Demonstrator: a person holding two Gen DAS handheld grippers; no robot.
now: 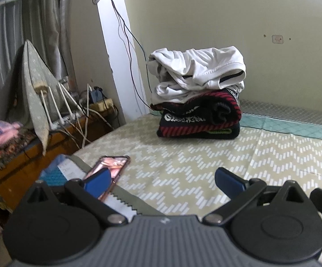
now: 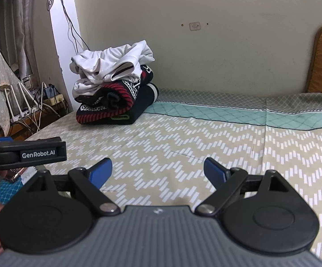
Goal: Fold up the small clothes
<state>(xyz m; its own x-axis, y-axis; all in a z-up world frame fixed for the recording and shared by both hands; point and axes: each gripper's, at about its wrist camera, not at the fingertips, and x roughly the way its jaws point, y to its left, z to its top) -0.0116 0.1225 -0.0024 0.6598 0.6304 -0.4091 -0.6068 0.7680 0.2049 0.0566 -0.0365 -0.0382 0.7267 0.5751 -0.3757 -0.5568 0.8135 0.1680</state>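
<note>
- Both my tools hang wide open and empty: left tool (image 1: pixel 162 179), right tool (image 2: pixel 157 170).
- Nothing is in hand; I judge I'm between garments.
- The clothes pile (image 2: pixel 114 89), white garment (image 1: pixel 197 69) on top, sits well ahead near the wall.
- Next: reach forward and pinch that top piece.
- The bed (image 2: pixel 205 142) is zigzag-patterned; a phone (image 1: pixel 113 164) lies at its edge, a cluttered desk (image 1: pixel 34 153) beside it.

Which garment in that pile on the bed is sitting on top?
The white garment, crumpled and loosely bunched. Under it lie the dark folded clothes with red stripes, which rest on the bedsheet.
</note>
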